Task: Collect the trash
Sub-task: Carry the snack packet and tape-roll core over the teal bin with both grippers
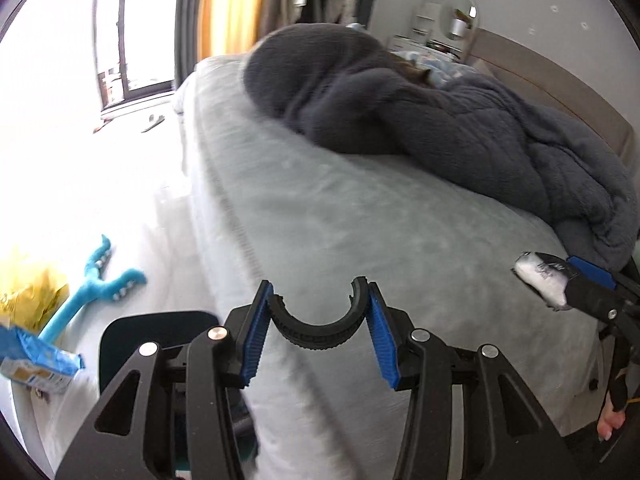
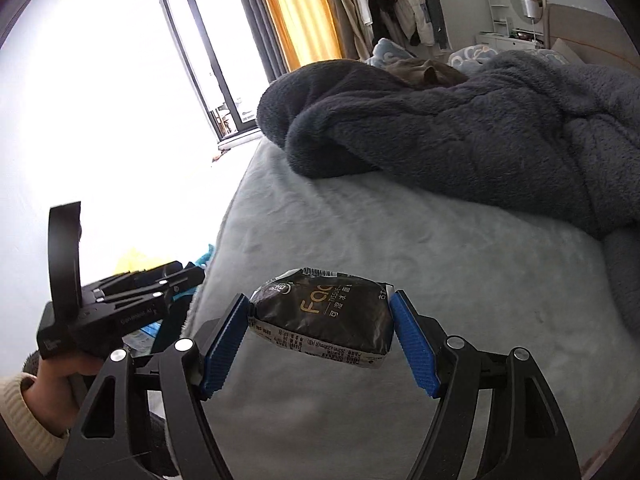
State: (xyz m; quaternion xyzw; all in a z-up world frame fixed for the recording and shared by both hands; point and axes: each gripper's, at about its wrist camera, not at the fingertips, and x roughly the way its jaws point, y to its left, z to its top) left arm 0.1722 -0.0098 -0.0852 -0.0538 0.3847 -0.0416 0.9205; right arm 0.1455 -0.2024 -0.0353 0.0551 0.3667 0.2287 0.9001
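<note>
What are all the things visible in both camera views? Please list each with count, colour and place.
tissue pack: one, black, held in right gripper
curved piece: one, black, held in left gripper
blanket: one, dark grey, bunched on bed
bed: one, pale grey cover
plush toy: one, turquoise, on floor
blue packet: one, left of bed
yellow bag: one, beside toy
curtain: one, orange, by window
left gripper: black, blue pads
right gripper: black, blue pads
</note>
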